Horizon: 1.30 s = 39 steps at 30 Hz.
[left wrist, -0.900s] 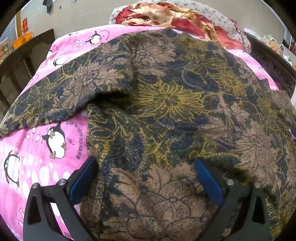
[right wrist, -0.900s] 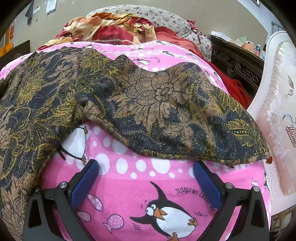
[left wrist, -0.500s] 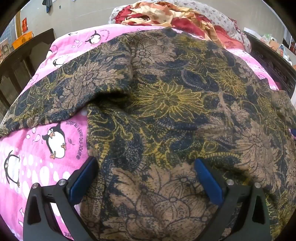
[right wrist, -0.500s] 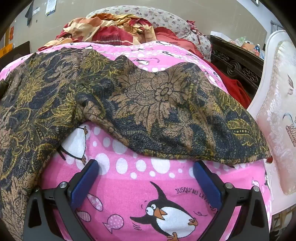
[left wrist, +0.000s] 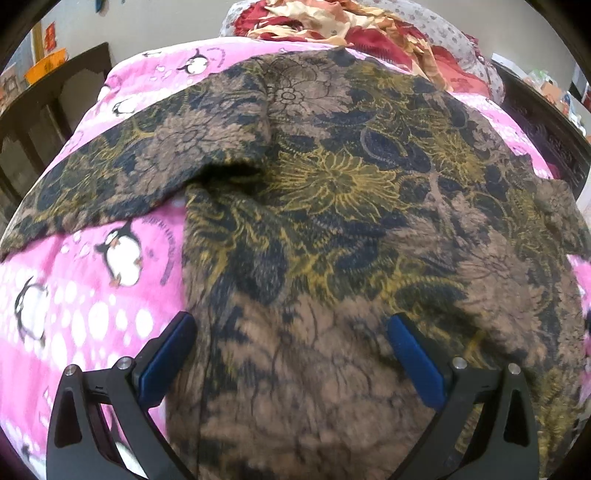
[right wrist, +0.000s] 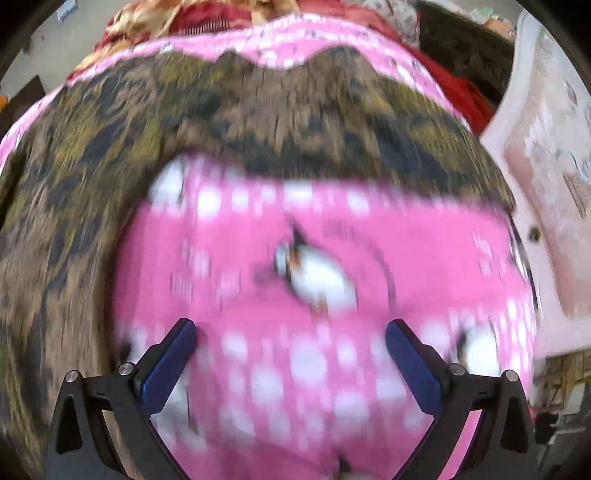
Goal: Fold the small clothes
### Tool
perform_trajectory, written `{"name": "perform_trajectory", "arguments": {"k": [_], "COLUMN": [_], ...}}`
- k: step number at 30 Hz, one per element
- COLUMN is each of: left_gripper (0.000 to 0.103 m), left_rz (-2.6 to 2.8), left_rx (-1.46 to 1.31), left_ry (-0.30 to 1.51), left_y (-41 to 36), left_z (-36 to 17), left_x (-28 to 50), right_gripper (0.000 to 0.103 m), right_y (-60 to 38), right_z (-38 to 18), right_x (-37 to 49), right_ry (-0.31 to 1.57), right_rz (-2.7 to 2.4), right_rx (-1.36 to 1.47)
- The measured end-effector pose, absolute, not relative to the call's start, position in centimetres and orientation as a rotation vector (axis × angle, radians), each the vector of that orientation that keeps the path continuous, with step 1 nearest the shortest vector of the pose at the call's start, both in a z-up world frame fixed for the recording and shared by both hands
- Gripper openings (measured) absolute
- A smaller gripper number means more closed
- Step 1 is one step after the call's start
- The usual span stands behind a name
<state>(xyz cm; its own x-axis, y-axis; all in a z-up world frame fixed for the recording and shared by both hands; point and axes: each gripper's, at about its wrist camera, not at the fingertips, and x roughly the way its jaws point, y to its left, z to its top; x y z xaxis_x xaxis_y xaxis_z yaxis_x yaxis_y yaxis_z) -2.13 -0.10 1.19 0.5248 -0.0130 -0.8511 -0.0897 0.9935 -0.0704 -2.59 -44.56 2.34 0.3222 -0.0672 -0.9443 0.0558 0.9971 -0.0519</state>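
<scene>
A brown, black and yellow flower-print garment lies spread over a pink penguin blanket, one sleeve reaching out to the left. My left gripper hangs open just above the garment's near hem, blue pads wide apart and holding nothing. In the right wrist view the same garment arcs across the top and down the left side, badly blurred. Open as well, my right gripper sits over bare pink blanket, below the other sleeve, with nothing between its pads.
A heap of red and cream bedding lies at the bed's far end. Dark wooden furniture stands to the left, a dark carved frame to the right. A pale pink cushioned panel borders the bed's right side.
The right wrist view has shifted and blurred: the garment's sleeve now sits higher in frame and more bare blanket shows. The left view has barely shifted. Both grippers stay open.
</scene>
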Motion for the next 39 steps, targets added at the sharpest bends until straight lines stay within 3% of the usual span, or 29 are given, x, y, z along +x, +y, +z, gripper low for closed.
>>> {"name": "perform_trajectory", "arguments": {"k": [7,13,18,39], "left_gripper": [0.103,0.103,0.103,0.103], "left_rz": [0.106,0.092,0.080,0.088], "left_rx": [-0.164,-0.134,-0.109,-0.074], "left_ry": [0.922,0.878,0.849,0.842], "left_y": [-1.8,-3.8,-4.2,-4.0], "left_z": [6.4,10.1,11.4,10.9], "left_x": [-5.6,-7.0,-7.6,-6.7], "right_gripper": [0.103,0.103,0.103,0.103], "right_y": [-41.3,-29.6,-24.3,-24.0], "right_z": [9.4,14.6,14.4,12.4], "right_x": [-7.4,-7.4,-5.8,-3.8], "right_ry": [1.068,0.868,0.824,0.855], "right_rz": [-0.083,-0.045,-0.147,-0.160], "right_rx": [0.111,-0.032,-0.103,-0.105]}}
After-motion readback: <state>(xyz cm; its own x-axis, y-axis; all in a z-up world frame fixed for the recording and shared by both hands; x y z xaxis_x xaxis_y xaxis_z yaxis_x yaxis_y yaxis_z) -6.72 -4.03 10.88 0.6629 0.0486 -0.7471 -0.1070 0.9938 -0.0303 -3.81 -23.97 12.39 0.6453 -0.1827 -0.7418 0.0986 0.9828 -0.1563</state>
